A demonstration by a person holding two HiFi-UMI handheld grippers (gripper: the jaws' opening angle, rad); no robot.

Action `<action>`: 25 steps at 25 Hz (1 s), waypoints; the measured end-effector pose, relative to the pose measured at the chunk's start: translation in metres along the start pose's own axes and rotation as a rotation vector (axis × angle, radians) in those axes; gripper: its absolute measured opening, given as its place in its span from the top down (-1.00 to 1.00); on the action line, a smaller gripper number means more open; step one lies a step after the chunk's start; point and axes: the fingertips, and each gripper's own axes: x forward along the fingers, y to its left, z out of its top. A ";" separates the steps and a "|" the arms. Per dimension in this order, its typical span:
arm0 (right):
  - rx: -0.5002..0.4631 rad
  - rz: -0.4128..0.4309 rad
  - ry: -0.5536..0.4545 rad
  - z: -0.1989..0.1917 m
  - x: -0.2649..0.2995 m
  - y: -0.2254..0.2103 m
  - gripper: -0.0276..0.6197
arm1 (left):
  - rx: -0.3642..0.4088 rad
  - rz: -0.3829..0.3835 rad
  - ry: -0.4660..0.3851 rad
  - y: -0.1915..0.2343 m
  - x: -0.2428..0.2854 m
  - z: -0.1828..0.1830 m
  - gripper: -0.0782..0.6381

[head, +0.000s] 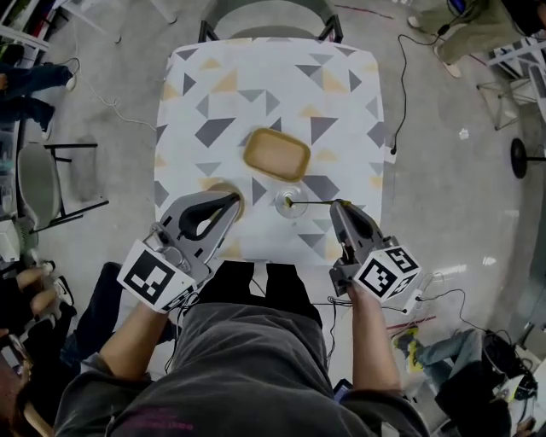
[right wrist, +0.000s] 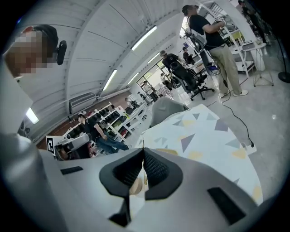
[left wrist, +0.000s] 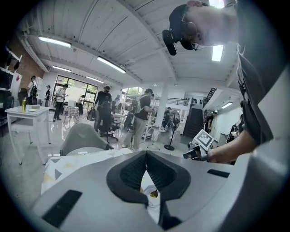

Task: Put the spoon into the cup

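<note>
A clear glass cup (head: 292,203) stands near the table's front edge. The spoon (head: 312,204) has its bowl inside the cup, and its thin handle runs right to my right gripper (head: 335,206), which is shut on the handle end. In the right gripper view the handle tip (right wrist: 143,144) pokes up between the closed jaws of that gripper (right wrist: 143,152). My left gripper (head: 236,199) is shut with nothing in it and sits left of the cup, over a round wooden coaster (head: 220,188). In the left gripper view the cup (left wrist: 152,201) shows through the gap below the closed tips of that gripper (left wrist: 146,158).
An oblong wooden tray (head: 275,154) lies just beyond the cup at mid table. The table (head: 213,85) carries a triangle-patterned cloth. A chair (head: 271,17) stands at the far end. Cables and other people surround the table on the floor.
</note>
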 end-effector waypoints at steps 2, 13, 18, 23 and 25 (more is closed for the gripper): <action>0.001 0.002 0.014 -0.005 0.004 -0.005 0.84 | -0.006 0.006 0.005 0.000 0.002 -0.004 0.73; 0.012 -0.019 0.061 -0.035 0.025 -0.029 0.84 | -0.060 0.015 0.095 0.001 0.002 -0.040 0.73; 0.014 -0.039 0.069 -0.048 0.033 -0.036 0.84 | -0.073 0.012 0.112 0.003 0.002 -0.049 0.73; 0.007 -0.069 0.075 -0.058 0.041 -0.042 0.84 | -0.097 0.005 0.144 0.003 0.001 -0.061 0.73; 0.007 -0.079 0.075 -0.060 0.043 -0.044 0.84 | -0.102 0.002 0.148 0.004 0.002 -0.063 0.73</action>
